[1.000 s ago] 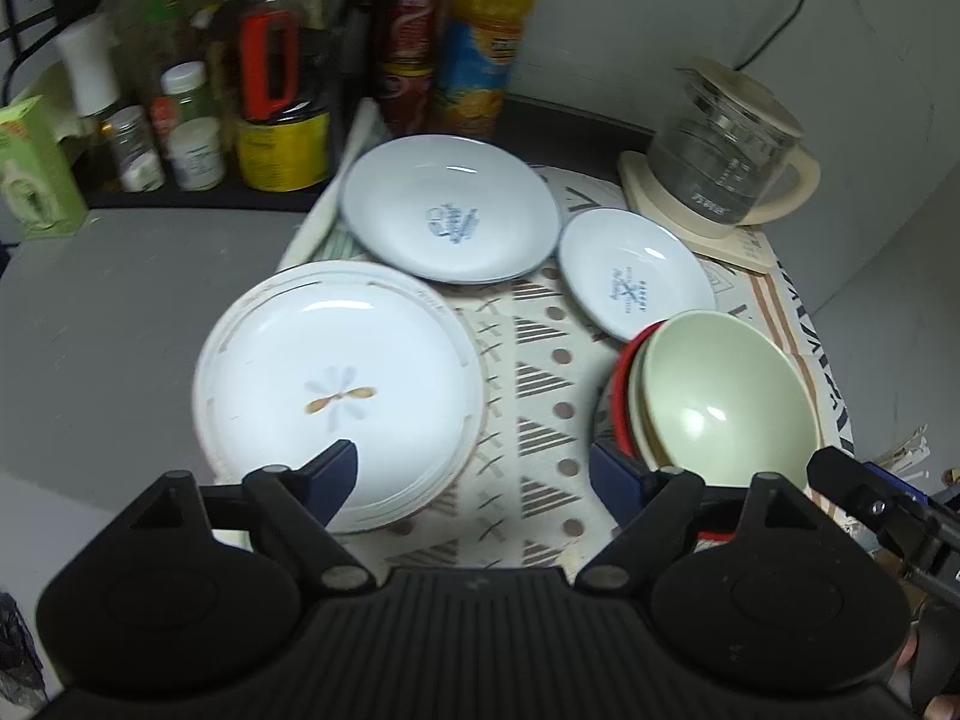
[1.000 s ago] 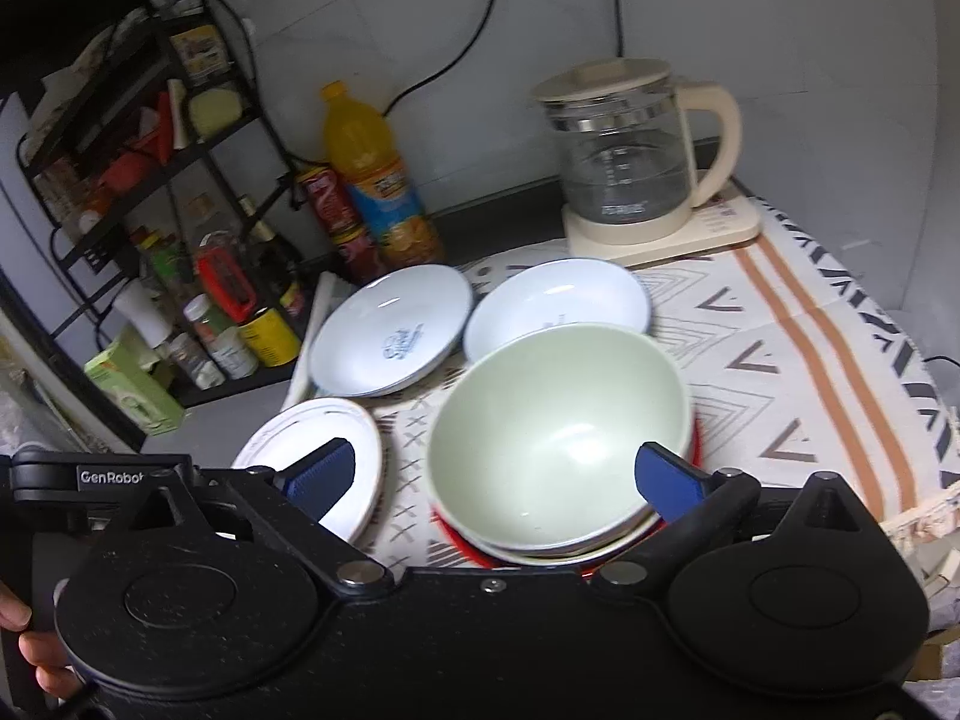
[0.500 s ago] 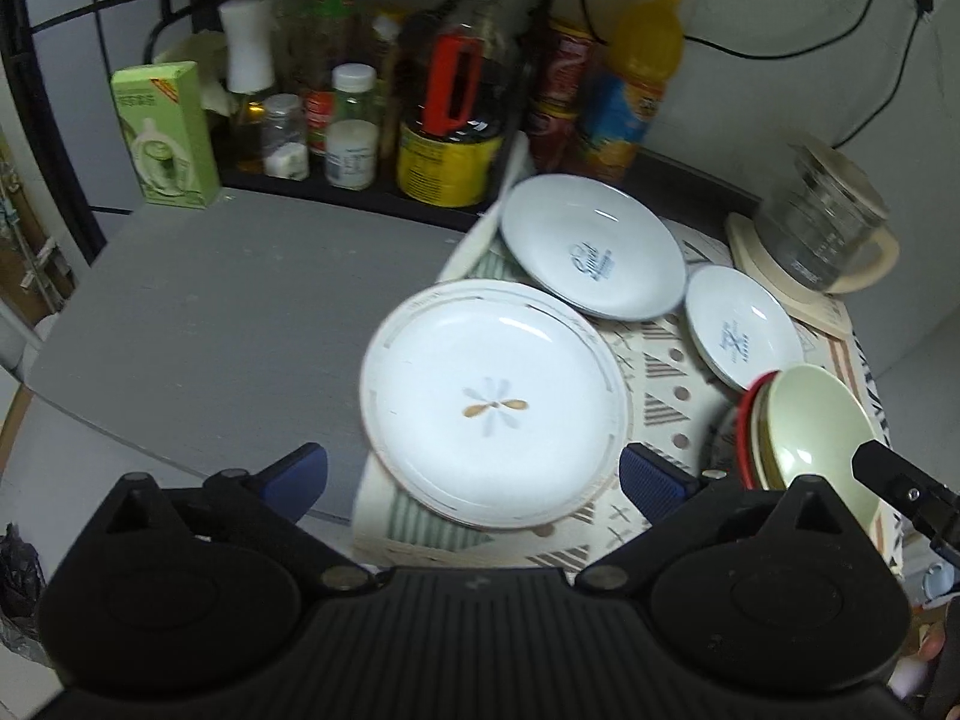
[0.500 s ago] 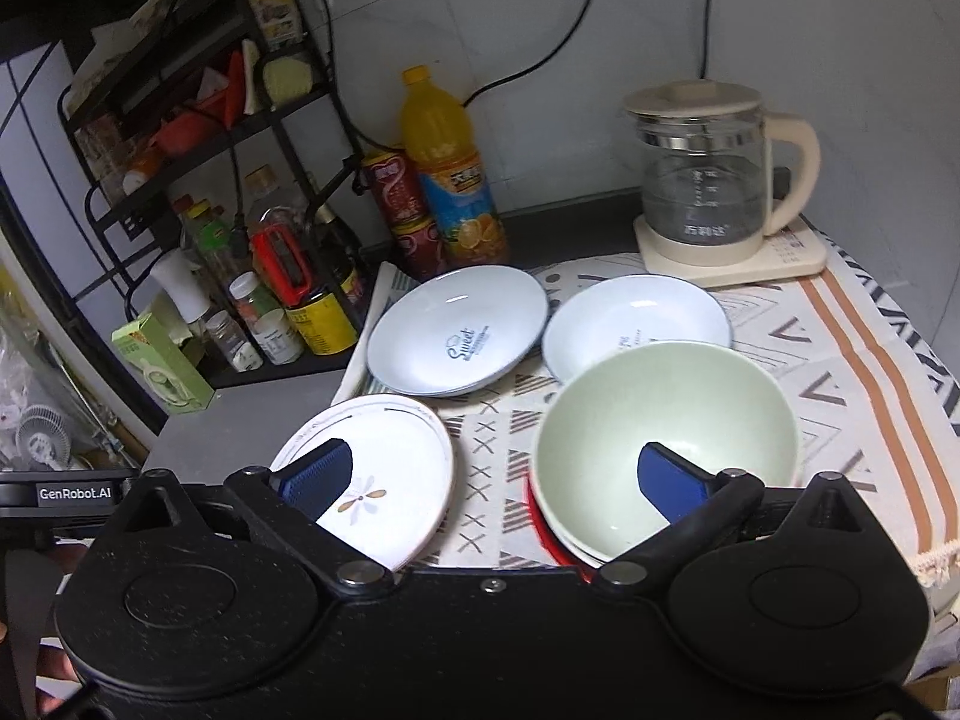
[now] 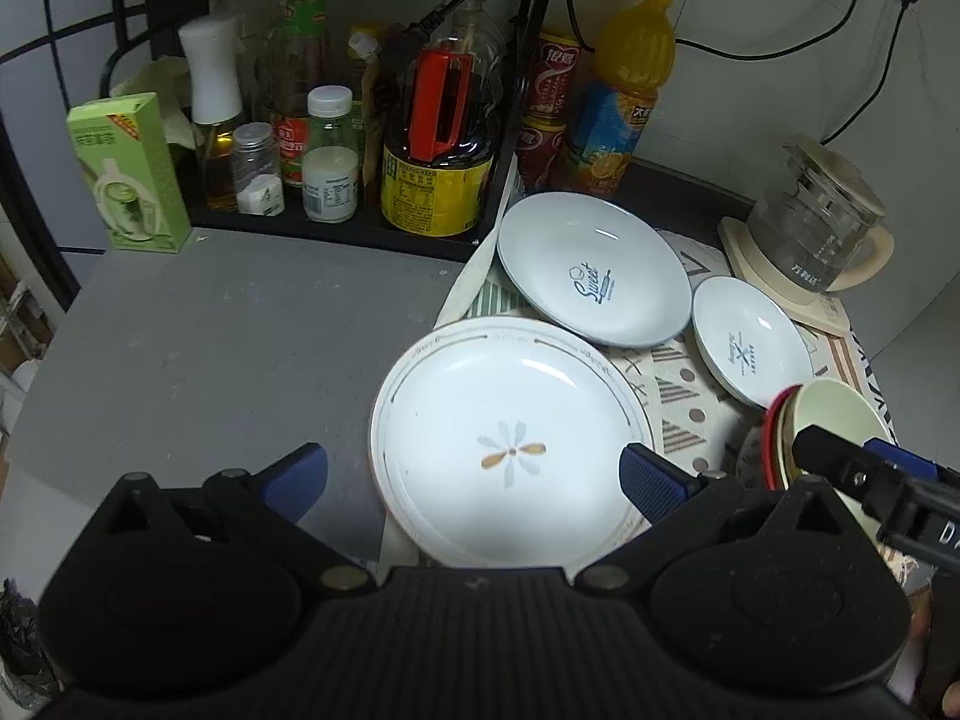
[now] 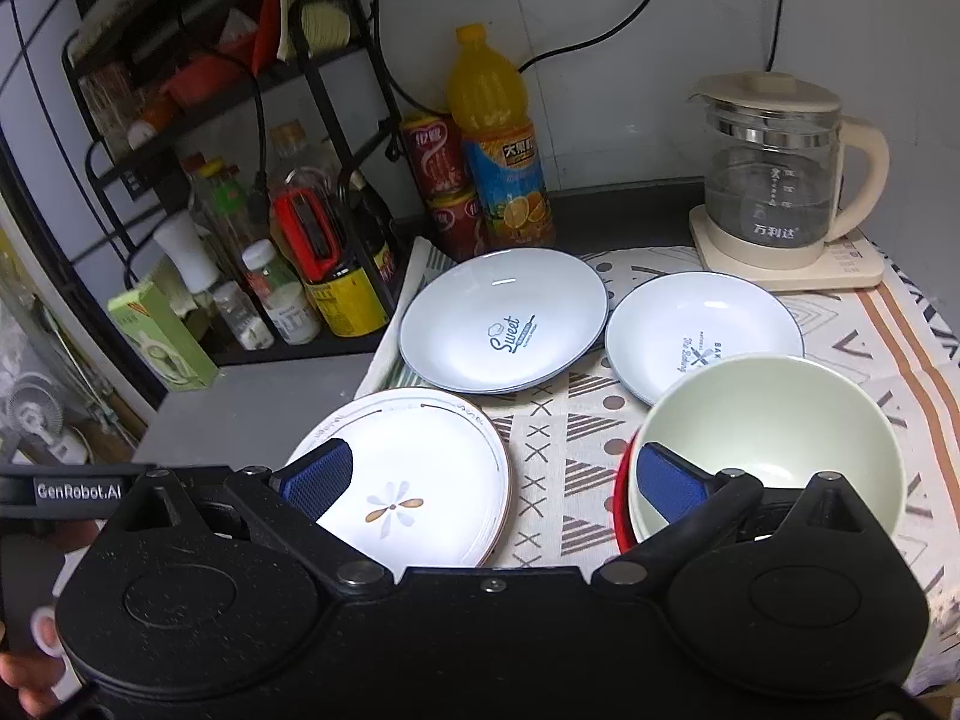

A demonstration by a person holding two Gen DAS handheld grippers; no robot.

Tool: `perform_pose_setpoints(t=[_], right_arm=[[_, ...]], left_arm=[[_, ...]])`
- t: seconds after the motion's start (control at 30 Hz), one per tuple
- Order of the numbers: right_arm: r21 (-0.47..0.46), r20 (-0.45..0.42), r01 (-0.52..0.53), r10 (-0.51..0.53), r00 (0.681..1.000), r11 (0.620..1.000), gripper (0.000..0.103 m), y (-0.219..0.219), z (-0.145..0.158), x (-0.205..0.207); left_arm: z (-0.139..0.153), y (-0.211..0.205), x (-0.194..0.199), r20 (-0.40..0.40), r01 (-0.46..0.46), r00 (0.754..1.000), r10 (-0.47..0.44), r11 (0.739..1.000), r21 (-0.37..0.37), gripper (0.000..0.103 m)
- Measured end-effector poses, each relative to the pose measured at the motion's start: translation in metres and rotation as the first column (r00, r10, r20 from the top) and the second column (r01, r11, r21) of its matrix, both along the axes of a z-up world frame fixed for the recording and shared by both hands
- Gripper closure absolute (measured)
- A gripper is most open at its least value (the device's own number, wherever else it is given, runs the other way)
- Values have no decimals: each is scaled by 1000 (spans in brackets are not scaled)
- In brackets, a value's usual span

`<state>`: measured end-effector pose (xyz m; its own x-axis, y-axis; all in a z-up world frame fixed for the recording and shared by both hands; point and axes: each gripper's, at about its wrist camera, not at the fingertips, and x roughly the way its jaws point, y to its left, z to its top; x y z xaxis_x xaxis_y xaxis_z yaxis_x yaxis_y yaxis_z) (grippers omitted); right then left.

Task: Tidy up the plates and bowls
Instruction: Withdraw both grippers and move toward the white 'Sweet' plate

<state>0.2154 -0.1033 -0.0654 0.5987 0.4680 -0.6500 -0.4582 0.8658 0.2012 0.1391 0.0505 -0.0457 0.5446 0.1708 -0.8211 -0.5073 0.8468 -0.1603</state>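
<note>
A white plate with a flower mark (image 5: 510,438) (image 6: 414,480) lies at the near left edge of the patterned cloth (image 6: 570,420). Behind it sits a pale blue "Sweet" plate (image 5: 591,267) (image 6: 501,327), and to its right a smaller pale blue plate (image 5: 750,339) (image 6: 699,333). A pale green bowl (image 6: 774,438) (image 5: 834,414) is stacked on a red-rimmed one at the right. My left gripper (image 5: 474,477) hangs open above the flower plate. My right gripper (image 6: 492,474) is open too, between the flower plate and the bowls. Neither holds anything.
A glass kettle (image 6: 774,180) on its base stands at the back right. An orange juice bottle (image 6: 498,144), red cans (image 6: 438,162) and a black rack of condiment bottles (image 5: 336,138) line the back. A green box (image 5: 129,174) stands left on the grey countertop (image 5: 210,348).
Both grippers have pulled back and upward, so more of the counter and rack shows. The left view has swung left. The dishes have not moved.
</note>
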Motion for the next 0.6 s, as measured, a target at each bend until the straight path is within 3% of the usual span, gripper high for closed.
perform_pose_setpoints(t=[0.3, 0.6], right_arm=[[-37, -38, 96, -98, 994, 995, 4, 28, -6, 31], [-45, -60, 213, -215, 975, 976, 20, 55, -21, 60]], left_arm=[[-18, 44, 43, -38, 76, 996, -79, 995, -71, 1], [-30, 76, 90, -4, 186, 982, -188, 977, -107, 3]])
